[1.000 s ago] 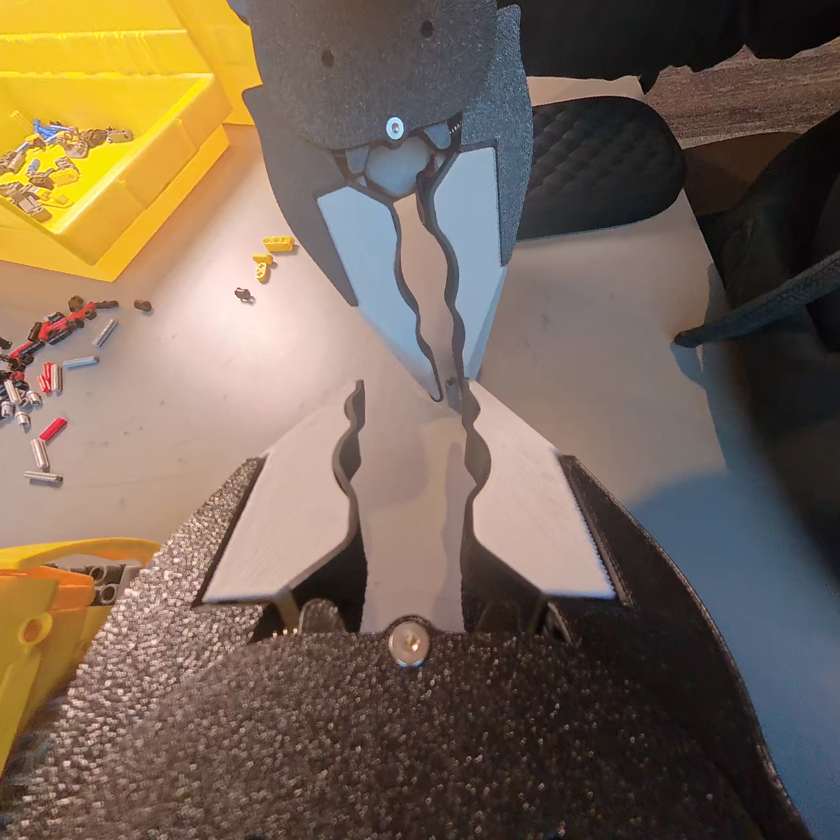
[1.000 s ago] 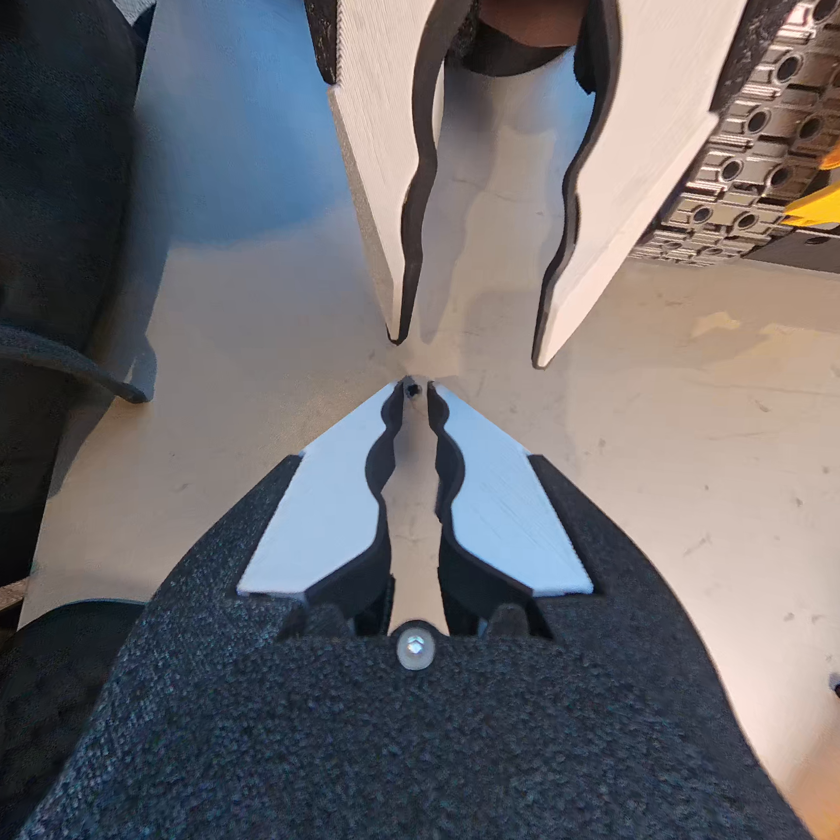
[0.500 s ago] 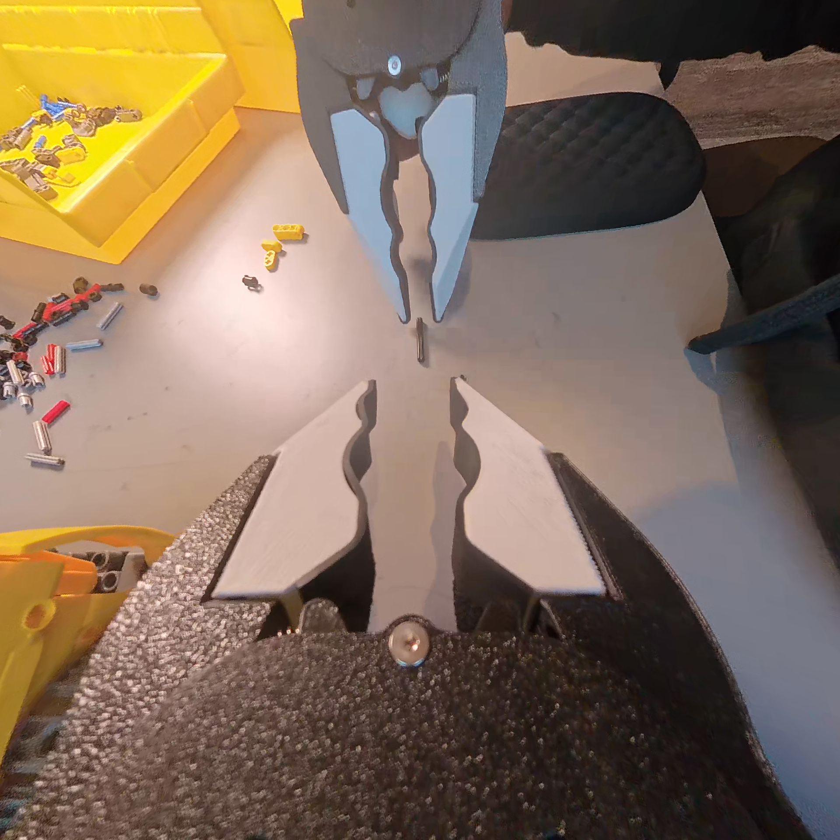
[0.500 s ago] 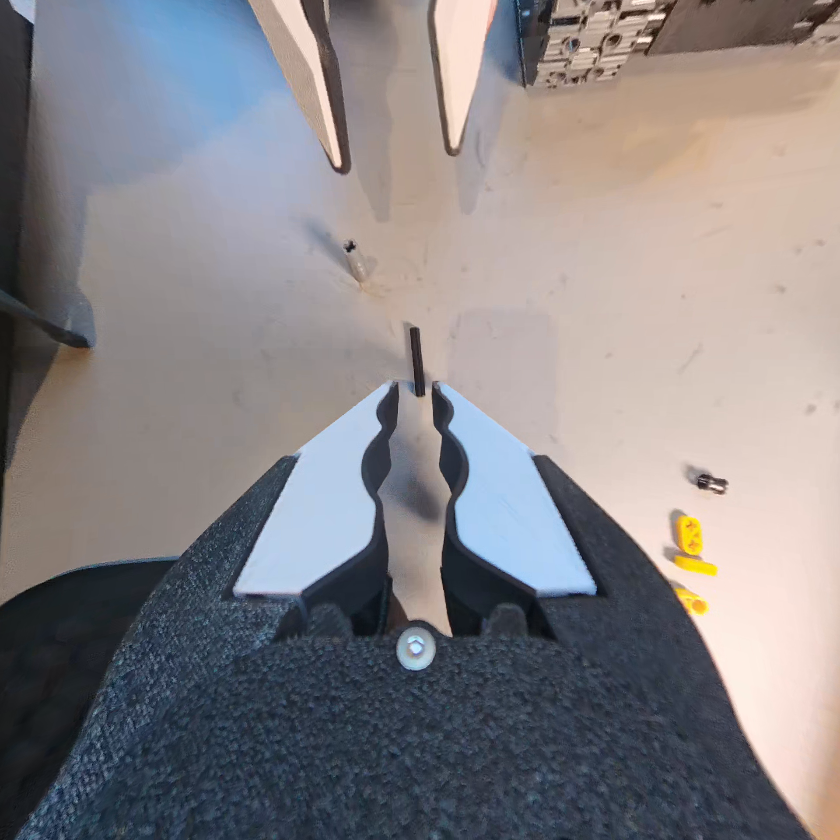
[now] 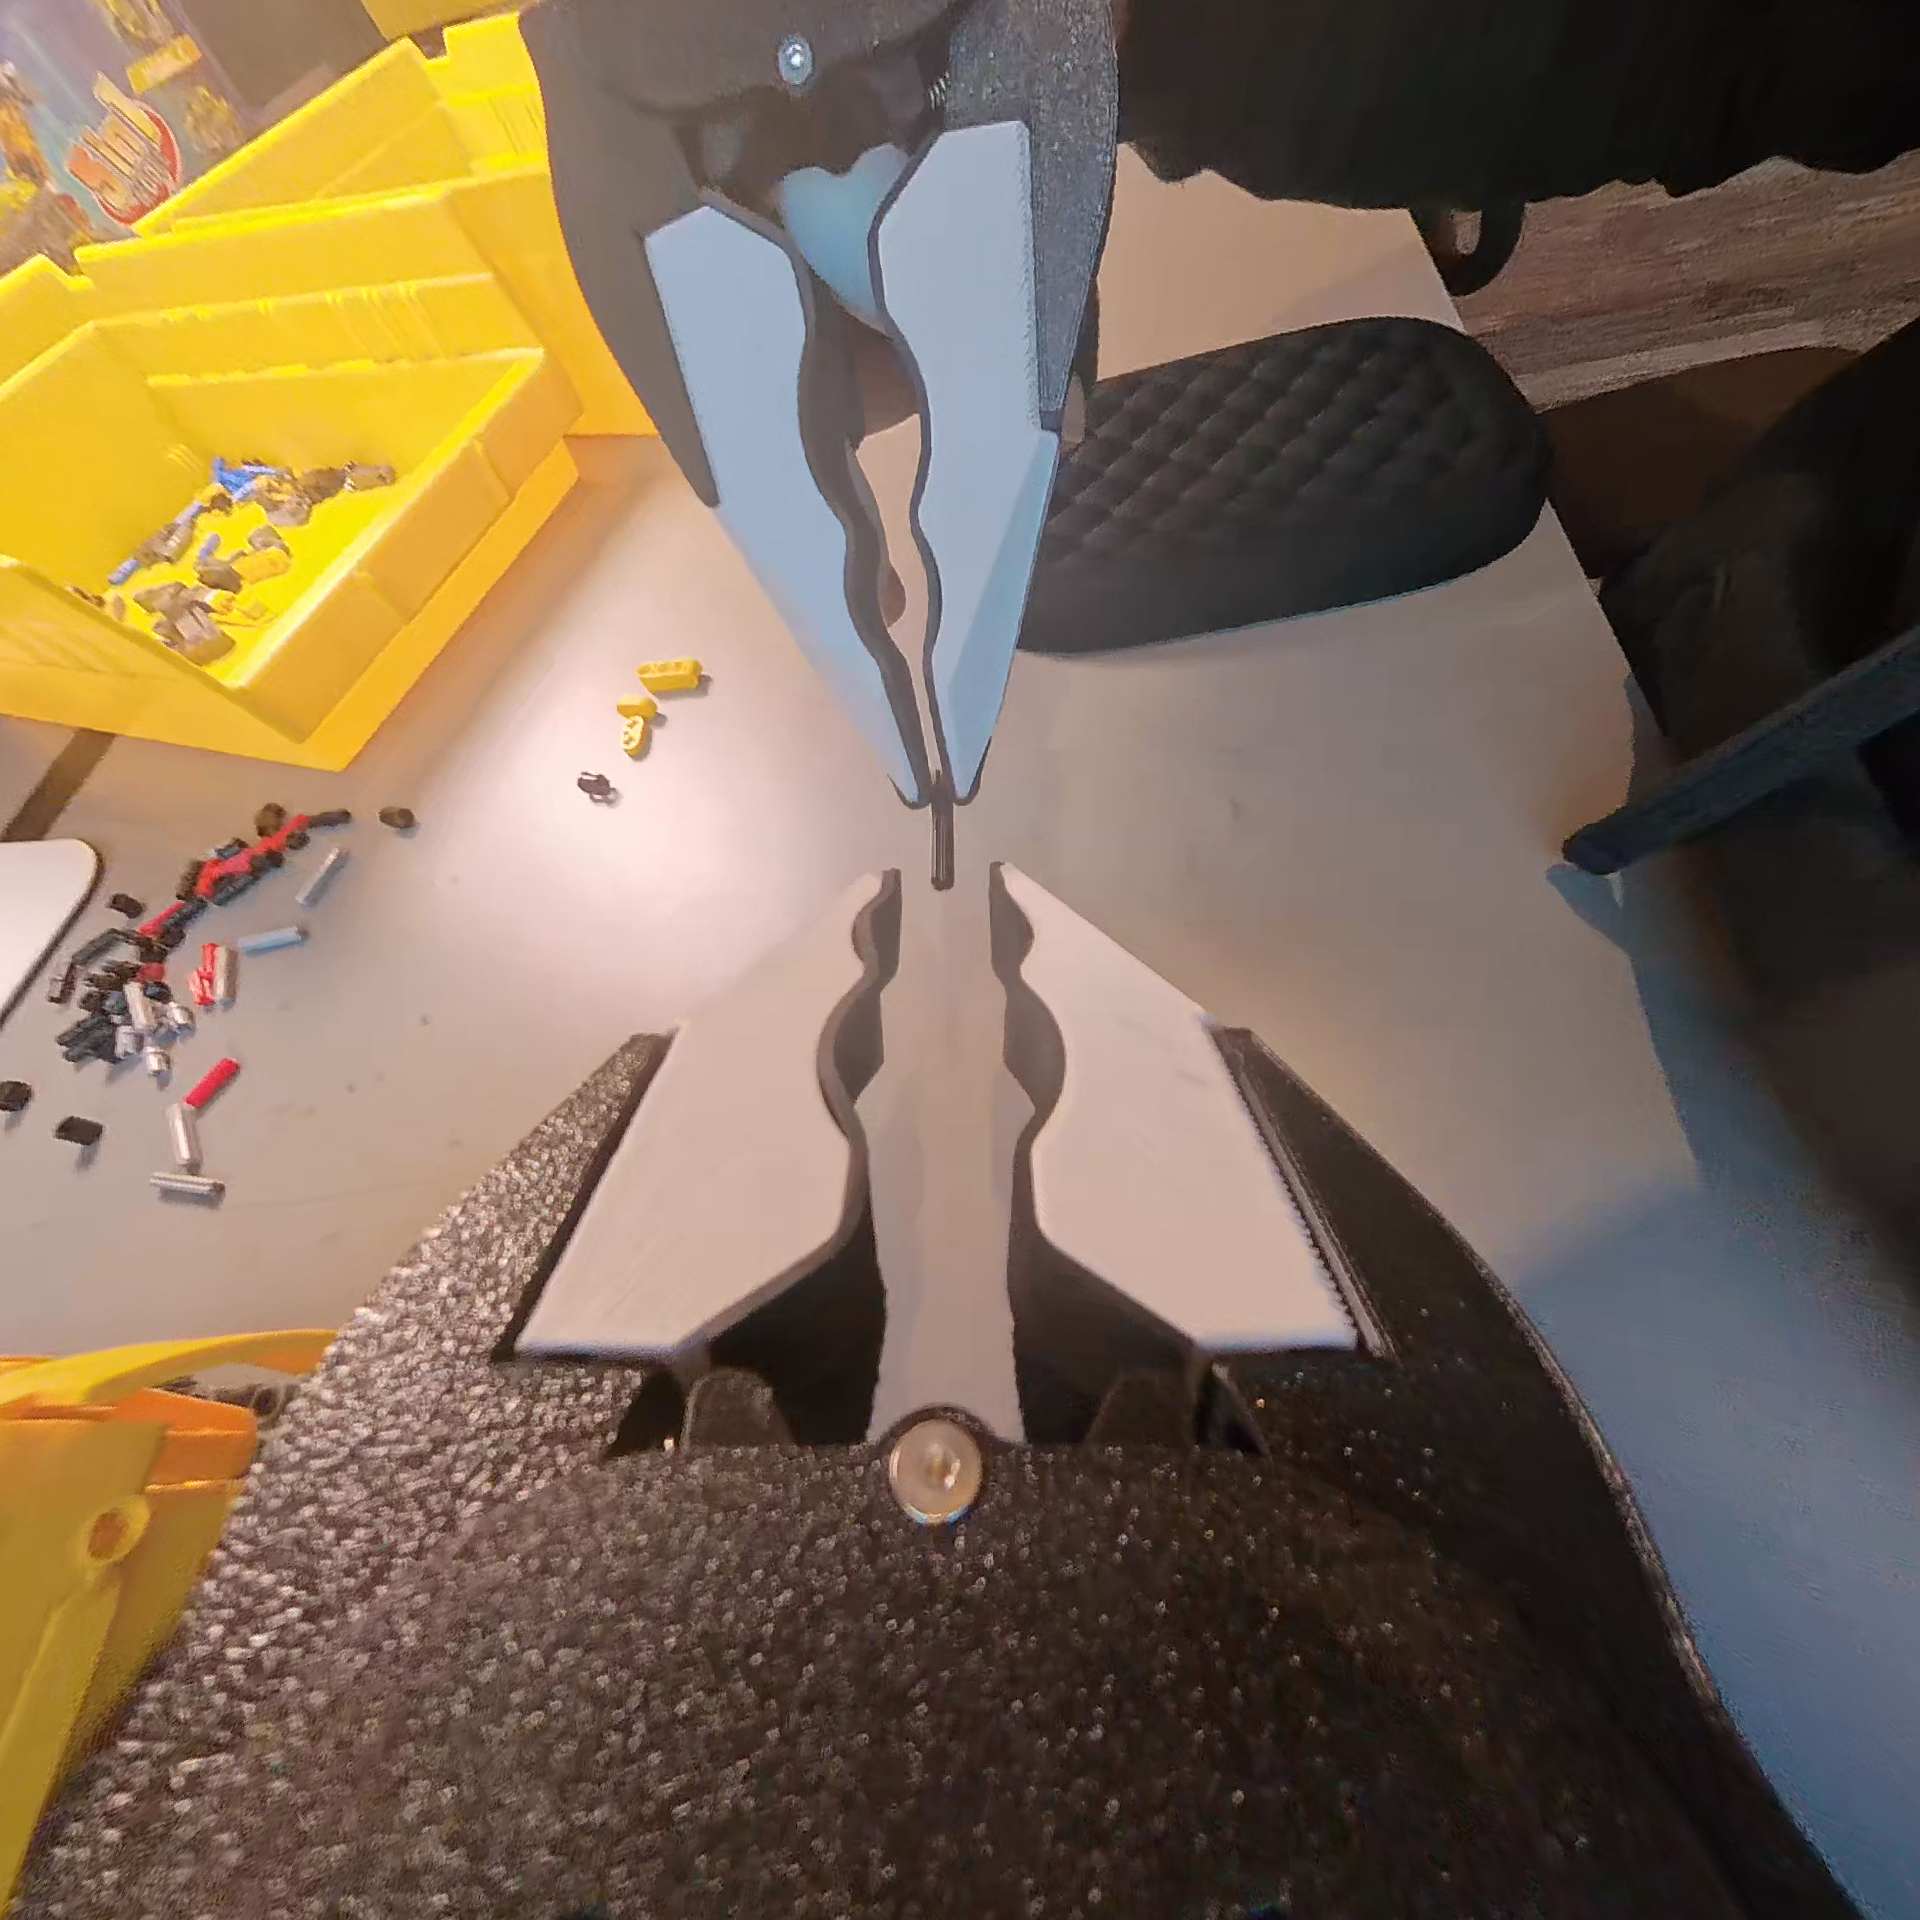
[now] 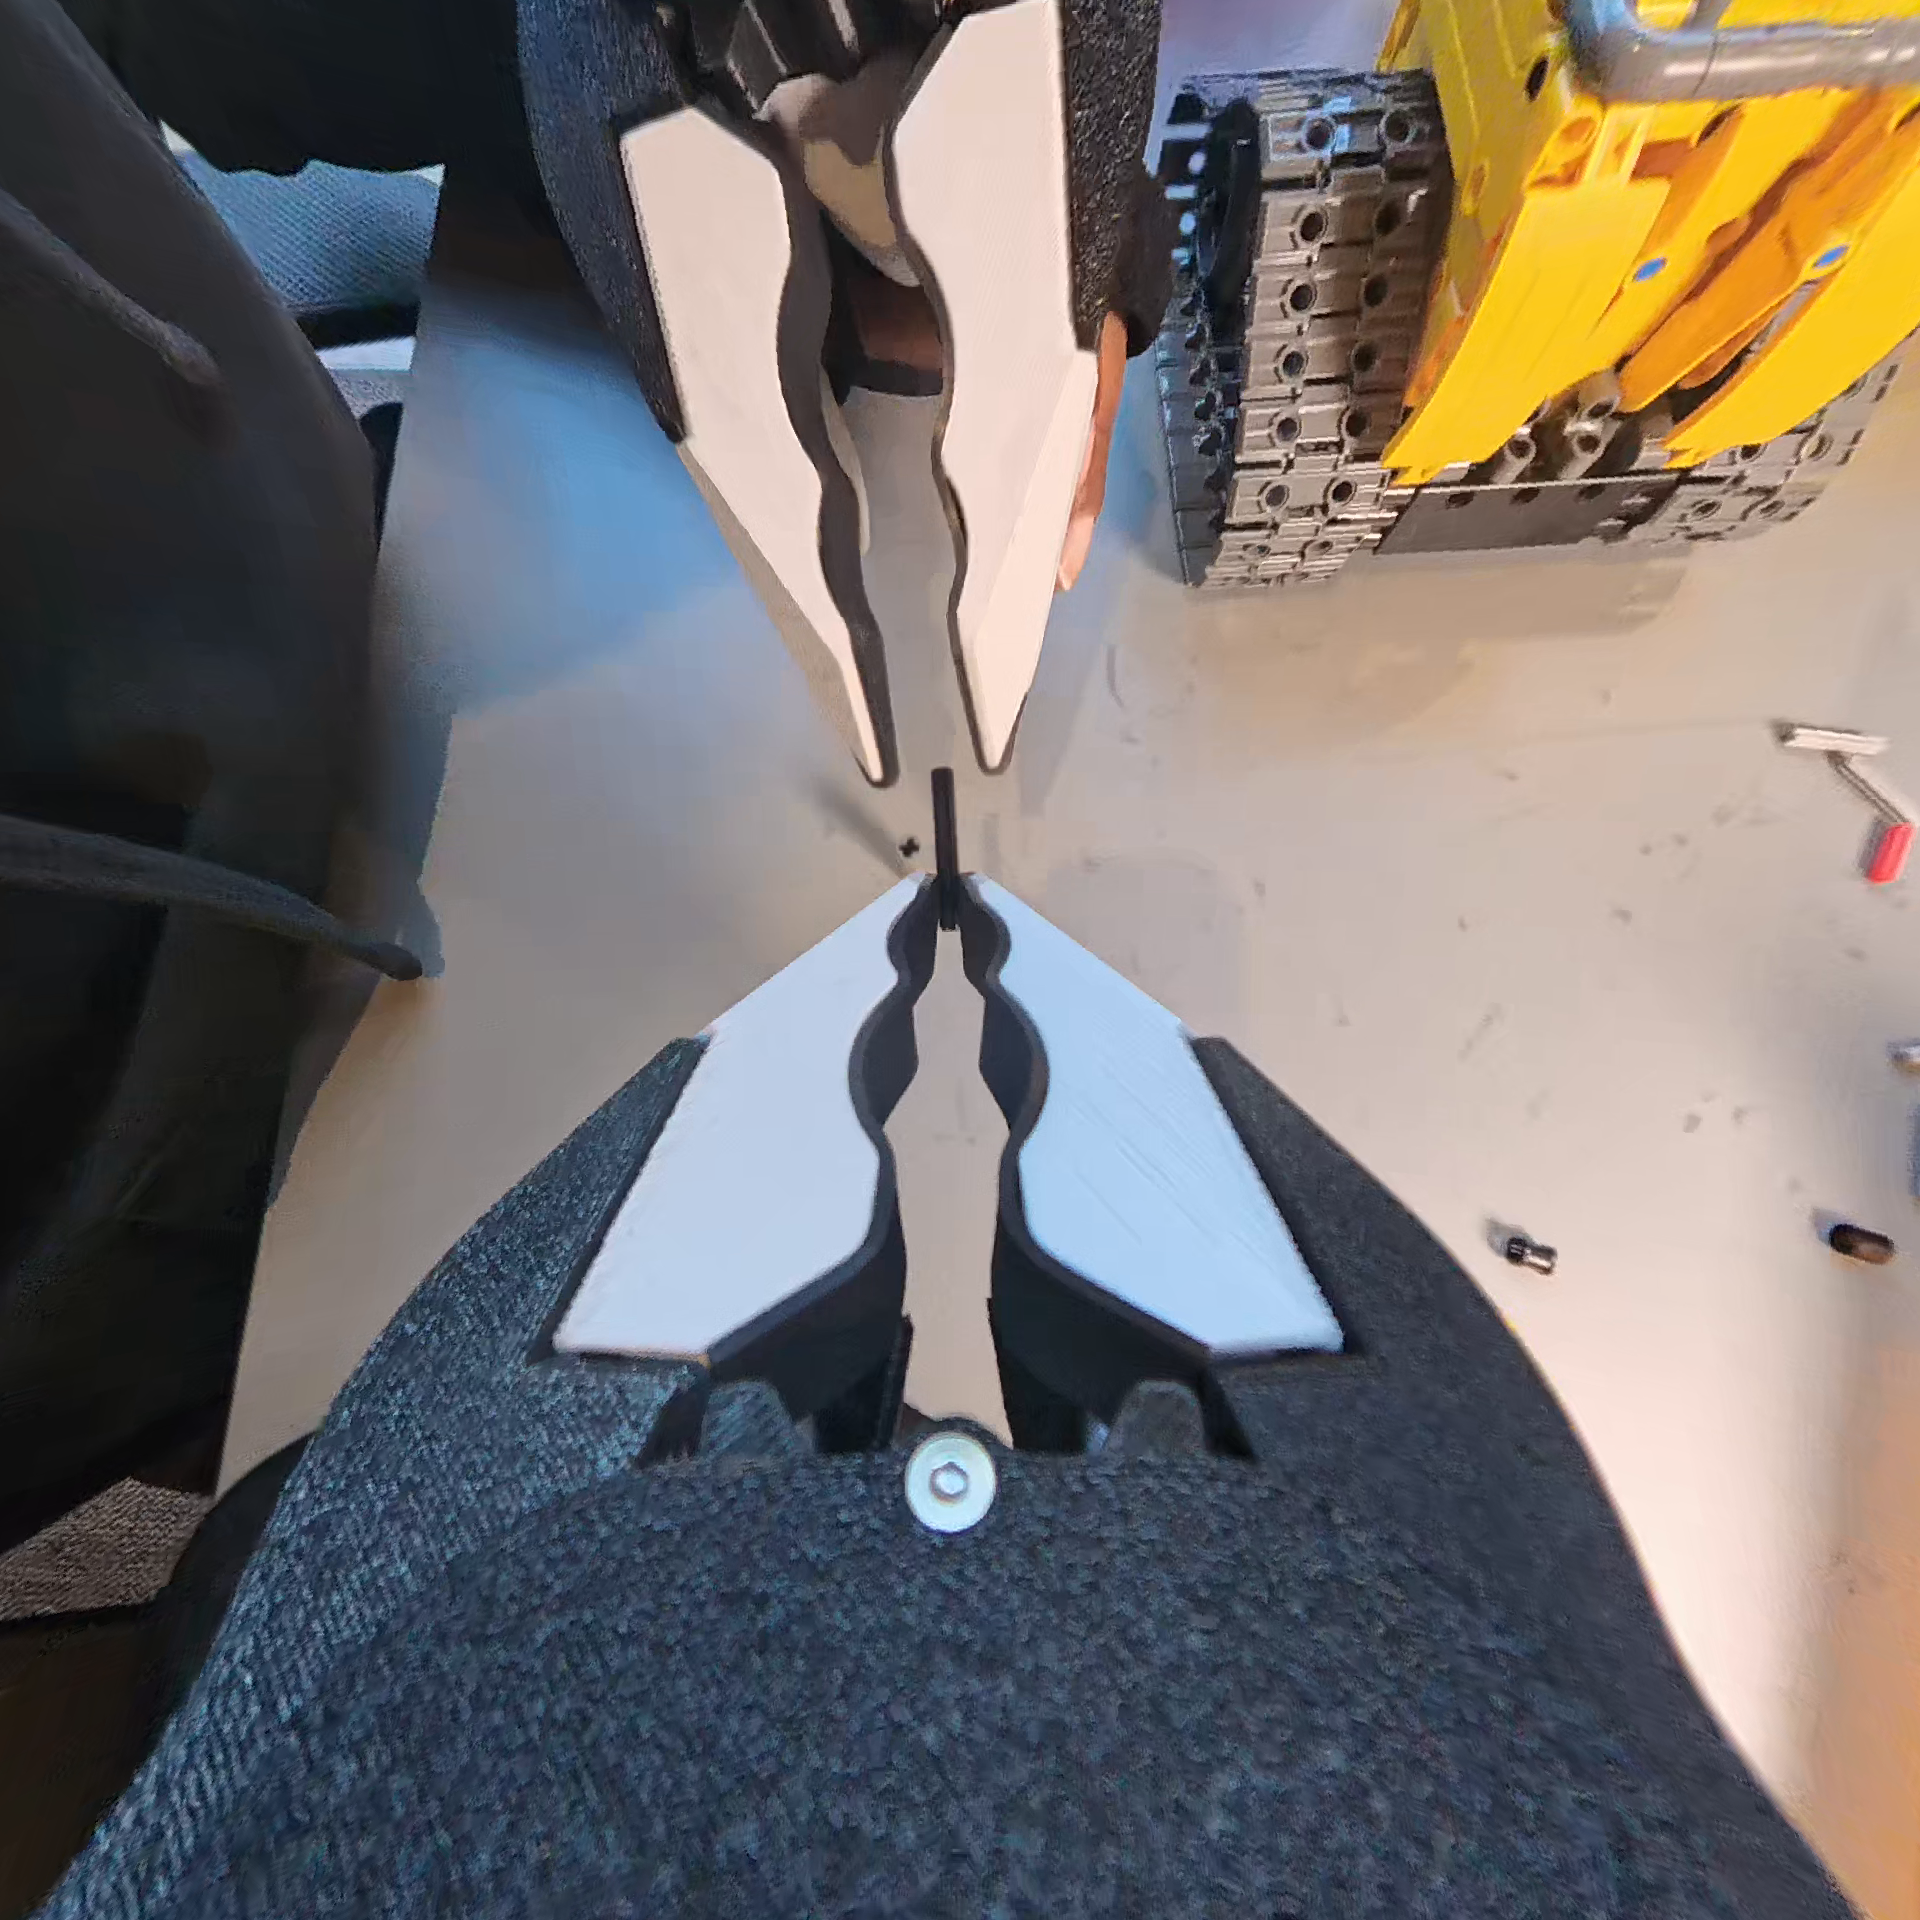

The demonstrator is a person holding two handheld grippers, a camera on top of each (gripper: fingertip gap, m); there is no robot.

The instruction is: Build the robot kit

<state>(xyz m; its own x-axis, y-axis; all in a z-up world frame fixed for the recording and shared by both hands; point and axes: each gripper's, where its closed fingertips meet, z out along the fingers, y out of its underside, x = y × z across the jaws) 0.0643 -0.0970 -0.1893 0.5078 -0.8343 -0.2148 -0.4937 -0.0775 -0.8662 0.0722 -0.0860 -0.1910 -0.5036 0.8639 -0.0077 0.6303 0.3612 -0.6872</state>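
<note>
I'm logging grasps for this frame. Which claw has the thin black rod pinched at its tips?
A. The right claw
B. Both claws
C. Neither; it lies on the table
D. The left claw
A: the right claw is shut on the thin black rod, while the left claw stands open just beyond its free end.

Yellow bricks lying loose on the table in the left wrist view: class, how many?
2: one yellow brick beside the yellow bins, the other just below it. Others may be hidden behind the gripper.
</note>
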